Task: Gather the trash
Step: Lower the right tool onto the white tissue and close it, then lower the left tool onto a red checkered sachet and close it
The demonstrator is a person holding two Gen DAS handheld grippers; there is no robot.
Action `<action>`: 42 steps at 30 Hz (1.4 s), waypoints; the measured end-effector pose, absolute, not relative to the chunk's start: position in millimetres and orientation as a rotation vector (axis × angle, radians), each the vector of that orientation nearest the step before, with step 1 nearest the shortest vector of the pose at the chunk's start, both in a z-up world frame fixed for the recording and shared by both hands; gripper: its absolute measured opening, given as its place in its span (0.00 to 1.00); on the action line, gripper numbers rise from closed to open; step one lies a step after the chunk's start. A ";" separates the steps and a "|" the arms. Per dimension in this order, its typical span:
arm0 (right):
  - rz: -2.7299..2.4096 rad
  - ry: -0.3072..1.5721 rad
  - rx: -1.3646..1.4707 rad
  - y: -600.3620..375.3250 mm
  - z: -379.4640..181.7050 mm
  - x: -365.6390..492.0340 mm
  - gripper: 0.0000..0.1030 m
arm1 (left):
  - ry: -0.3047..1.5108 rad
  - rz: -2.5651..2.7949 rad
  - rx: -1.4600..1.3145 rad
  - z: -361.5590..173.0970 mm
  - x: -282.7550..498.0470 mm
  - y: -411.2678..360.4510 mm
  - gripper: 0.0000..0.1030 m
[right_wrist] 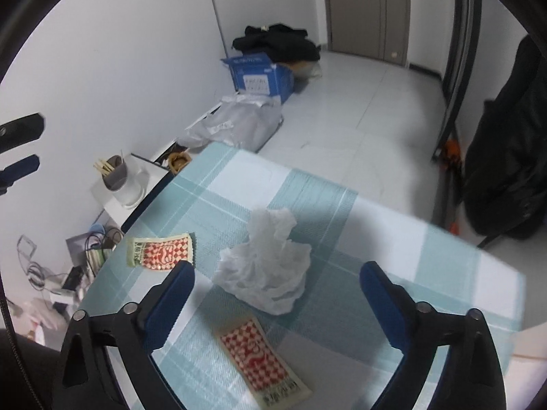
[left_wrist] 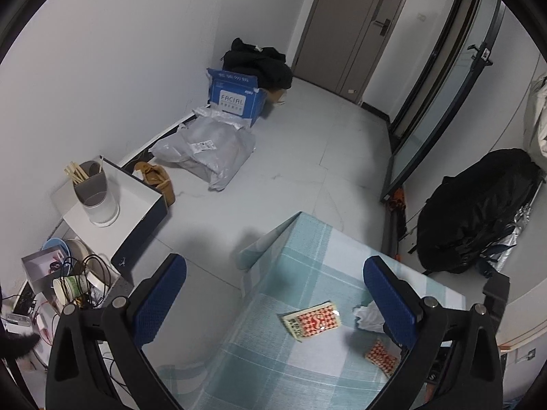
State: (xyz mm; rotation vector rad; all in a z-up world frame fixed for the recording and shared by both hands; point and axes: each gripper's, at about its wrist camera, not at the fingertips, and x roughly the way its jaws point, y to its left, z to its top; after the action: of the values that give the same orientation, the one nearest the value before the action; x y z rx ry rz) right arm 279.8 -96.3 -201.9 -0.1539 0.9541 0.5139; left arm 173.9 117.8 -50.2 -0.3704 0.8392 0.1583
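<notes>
A crumpled white tissue lies on the teal checked tablecloth; it also shows in the left wrist view, partly behind a finger. Two red-and-white checked snack wrappers lie beside it: one to the left, one nearer. My right gripper is open, held above the table with the tissue between its blue fingers. My left gripper is open and empty, high above the table's left corner.
Left of the table stands a white box with a grey cup of chopsticks, and a clutter of cables and bowls. On the floor are a grey mailing bag, a blue carton and black bags.
</notes>
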 end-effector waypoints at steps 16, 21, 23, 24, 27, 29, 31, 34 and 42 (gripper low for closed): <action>0.521 1.005 -0.234 -80.1 -220.7 296.4 0.23 | 0.896 0.180 -0.355 -60.0 182.2 118.5 0.99; 0.533 1.023 -0.209 -83.9 -221.7 298.3 0.12 | 0.904 0.185 -0.338 -62.2 183.3 116.7 0.99; 0.534 1.021 -0.202 -84.5 -219.2 297.2 0.11 | 0.910 0.183 -0.336 -64.5 184.2 117.0 0.99; 0.536 1.012 -0.196 -85.7 -216.3 296.0 0.11 | 0.913 0.183 -0.333 -65.5 184.8 117.1 0.99; 0.542 0.998 -0.169 -87.9 -207.2 293.0 0.10 | 0.910 0.171 -0.311 -67.7 186.9 116.2 0.99; 0.542 0.994 -0.156 -88.9 -202.4 292.1 0.10 | 0.913 0.154 -0.298 -67.8 188.1 114.6 0.99; 0.541 0.993 -0.139 -91.2 -196.6 289.9 0.10 | 0.911 0.122 -0.309 -68.2 189.9 113.3 0.99; 0.547 0.976 -0.132 -95.3 -187.8 284.6 0.10 | 0.943 0.079 -0.299 -74.2 195.0 106.8 0.99; 0.545 0.948 -0.088 -115.0 -167.1 272.4 0.09 | 1.081 0.014 -0.282 -101.7 208.7 88.4 0.99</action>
State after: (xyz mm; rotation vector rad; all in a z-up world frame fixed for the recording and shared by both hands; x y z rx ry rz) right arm 272.4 -115.0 -167.1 -0.0880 0.9477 0.5452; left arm 208.7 88.4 -101.7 -0.2823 1.0809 0.0135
